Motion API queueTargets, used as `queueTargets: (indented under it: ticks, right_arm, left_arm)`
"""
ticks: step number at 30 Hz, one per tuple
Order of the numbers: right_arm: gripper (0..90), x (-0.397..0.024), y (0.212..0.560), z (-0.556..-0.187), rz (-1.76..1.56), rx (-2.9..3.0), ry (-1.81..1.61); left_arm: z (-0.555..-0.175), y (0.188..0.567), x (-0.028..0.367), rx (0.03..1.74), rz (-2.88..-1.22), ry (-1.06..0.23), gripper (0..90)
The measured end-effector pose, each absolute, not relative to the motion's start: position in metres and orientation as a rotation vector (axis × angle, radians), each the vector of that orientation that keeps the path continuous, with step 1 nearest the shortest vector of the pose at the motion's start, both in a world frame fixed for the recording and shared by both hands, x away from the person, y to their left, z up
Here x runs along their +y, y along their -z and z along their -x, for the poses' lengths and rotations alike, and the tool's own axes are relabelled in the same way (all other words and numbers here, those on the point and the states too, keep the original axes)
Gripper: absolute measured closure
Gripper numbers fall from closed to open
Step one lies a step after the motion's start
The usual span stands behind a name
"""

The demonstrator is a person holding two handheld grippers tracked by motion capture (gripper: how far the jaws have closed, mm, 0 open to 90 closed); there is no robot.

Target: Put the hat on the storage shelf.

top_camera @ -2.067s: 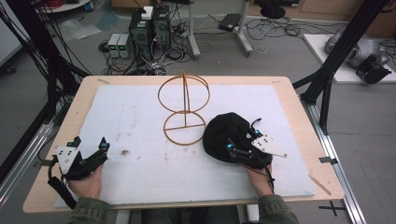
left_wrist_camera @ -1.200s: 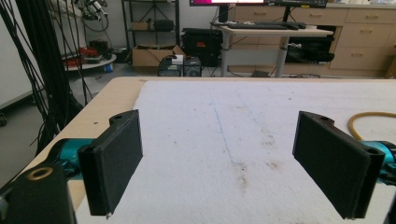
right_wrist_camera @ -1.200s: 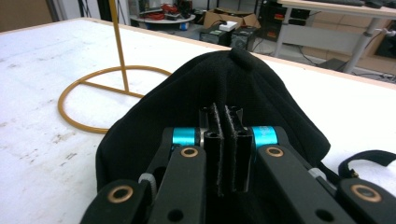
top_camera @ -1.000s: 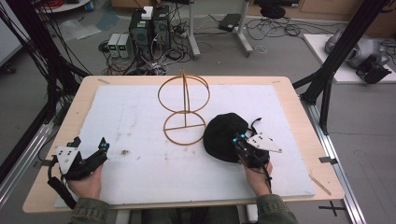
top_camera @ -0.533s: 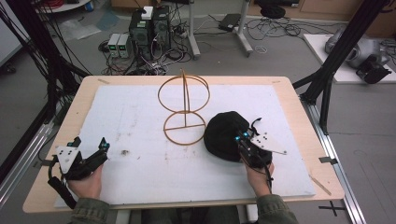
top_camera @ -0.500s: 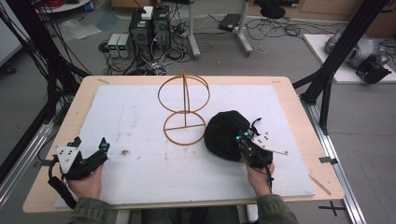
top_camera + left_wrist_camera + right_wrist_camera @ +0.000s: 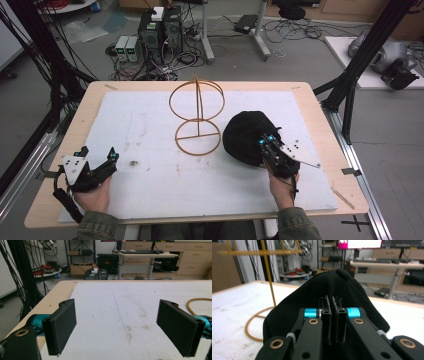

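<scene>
The right gripper (image 7: 263, 145) has its jaws pressed together, pinching the near edge of the black cap (image 7: 247, 135). In the right gripper view the two pads meet flat at the centre, with a fold of the cap's (image 7: 329, 290) cloth rising just past them at 12 o'clock; whether cloth lies between the pads cannot be told for certain, though the tips sit right on the fabric. The cap rests on the white mat (image 7: 150, 130), in its right half, and spreads out from the gripper toward 11 o'clock in the high view. Just beside the cap at 9 o'clock stands the wire stand (image 7: 197, 117), two yellow hoops on an upright post, its lower hoop lying flat on the mat. The same hoop and post (image 7: 268, 272) show at 10 o'clock in the right gripper view.

The left gripper (image 7: 97, 160) sits at the mat's near left corner, well apart from the cap, jaws wide apart with nothing between them. Past its pads (image 7: 61, 325) lies bare, smudged mat (image 7: 120, 305), with the hoop's edge (image 7: 197, 303) at 3 o'clock.
</scene>
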State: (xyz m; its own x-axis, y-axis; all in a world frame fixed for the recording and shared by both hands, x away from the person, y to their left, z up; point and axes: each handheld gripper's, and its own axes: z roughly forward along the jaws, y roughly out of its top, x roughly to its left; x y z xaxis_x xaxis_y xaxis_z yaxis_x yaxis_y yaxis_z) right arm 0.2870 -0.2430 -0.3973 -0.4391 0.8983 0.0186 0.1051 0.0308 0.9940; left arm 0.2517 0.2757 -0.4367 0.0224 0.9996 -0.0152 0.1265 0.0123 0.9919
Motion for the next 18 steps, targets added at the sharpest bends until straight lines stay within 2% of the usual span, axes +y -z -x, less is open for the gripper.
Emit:
queueTargets:
  ticks: [18]
  right_arm:
    - [87.8, -0.246, 0.374, -0.278, -0.894, 1.478, -1.575]
  left_arm:
    - [-0.251, 0.435, 0.279, 1.295, -1.289, -1.111, 16.5]
